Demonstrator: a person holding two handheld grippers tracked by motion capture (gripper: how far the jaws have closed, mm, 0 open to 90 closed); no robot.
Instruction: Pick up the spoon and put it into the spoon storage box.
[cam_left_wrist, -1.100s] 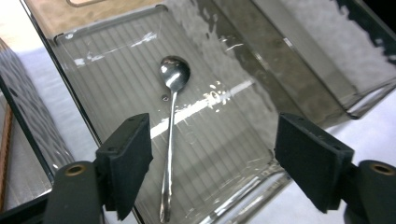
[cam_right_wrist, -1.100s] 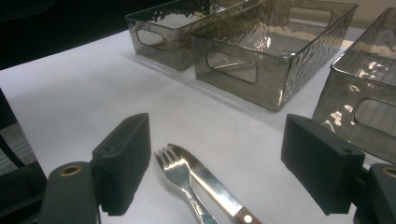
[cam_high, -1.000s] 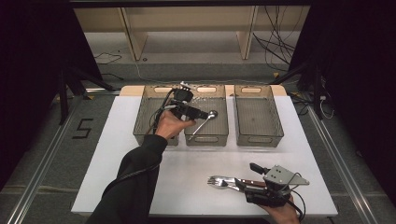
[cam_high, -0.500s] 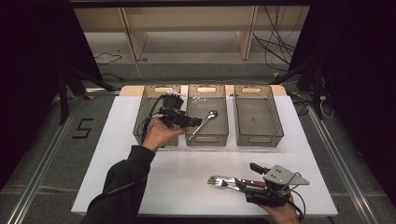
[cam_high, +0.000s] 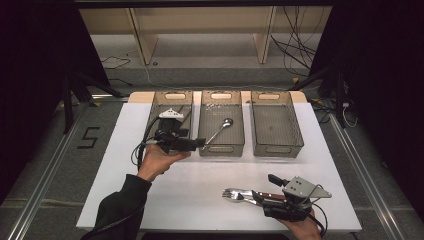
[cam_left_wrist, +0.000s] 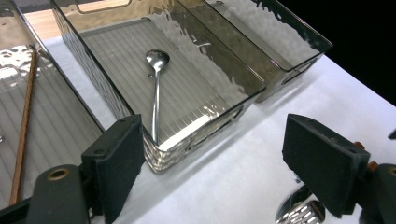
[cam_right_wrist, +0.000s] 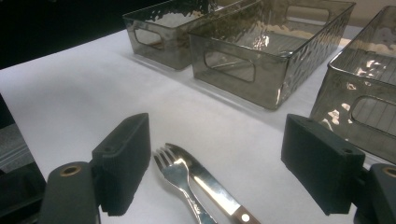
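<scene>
Silver spoon (cam_left_wrist: 156, 88), beyond the black left gripper (cam_left_wrist: 212, 163), in a smoky-grey ribbed bin (cam_left_wrist: 243, 100). Silver fork (cam_right_wrist: 180, 184) and brown-handled knife (cam_right_wrist: 219, 193) between the black right gripper (cam_right_wrist: 219, 177) pads; white table (cam_high: 200, 185).

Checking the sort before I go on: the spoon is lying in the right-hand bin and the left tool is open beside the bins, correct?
Not quite. The spoon lies in the middle bin of the three, not the right-hand bin; the high view shows it. The rest holds: the left tool is open, jaws spread, at the near end of the bins, as the left gripper view confirms.
</scene>
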